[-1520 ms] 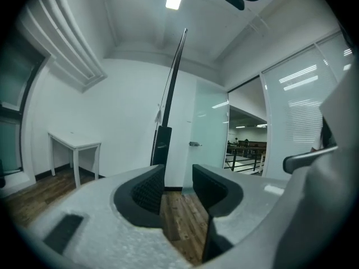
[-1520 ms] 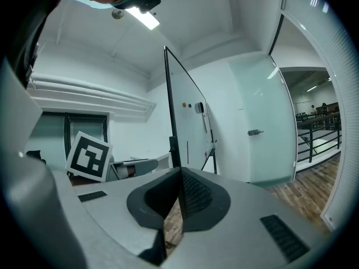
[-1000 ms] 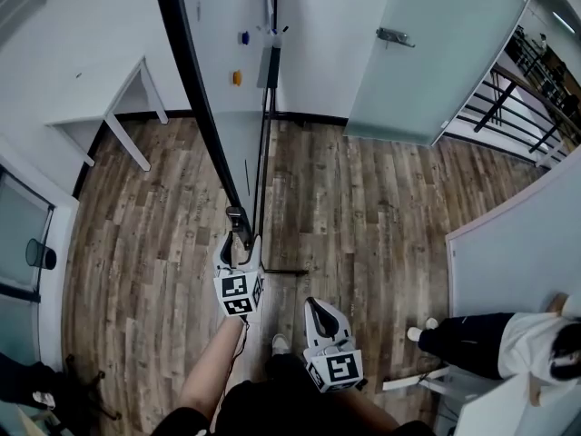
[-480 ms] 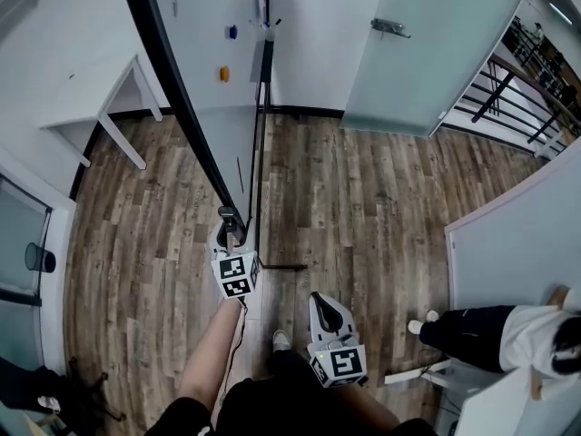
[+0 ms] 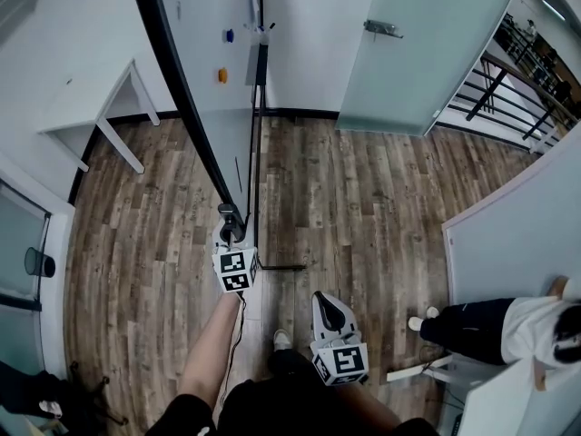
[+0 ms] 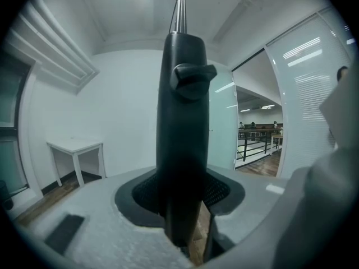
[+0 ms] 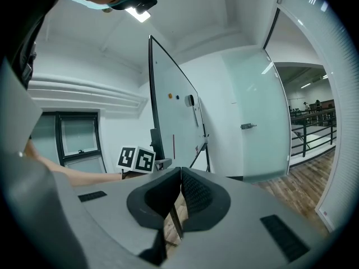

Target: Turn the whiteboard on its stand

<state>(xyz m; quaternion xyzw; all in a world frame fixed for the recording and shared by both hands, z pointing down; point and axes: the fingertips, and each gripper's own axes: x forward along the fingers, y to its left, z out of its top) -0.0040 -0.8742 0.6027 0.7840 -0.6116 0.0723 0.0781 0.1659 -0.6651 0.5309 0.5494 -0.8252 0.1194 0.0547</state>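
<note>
On the wood floor, one whiteboard [image 5: 204, 80] stands edge-on on its stand, with two magnets [image 5: 229, 35] on it and one table [image 5: 77, 103] off to the left. Two grippers: the left gripper [image 5: 231, 216] has jaws just closed in, clamping the board's black frame — the right gripper [image 5: 323, 300] is well apart from the board, jaws pressed together, nothing between.

An office, judging by whiteboard [image 5: 201, 62], glass door [image 5: 427, 44], white desk [image 5: 82, 94].
</note>
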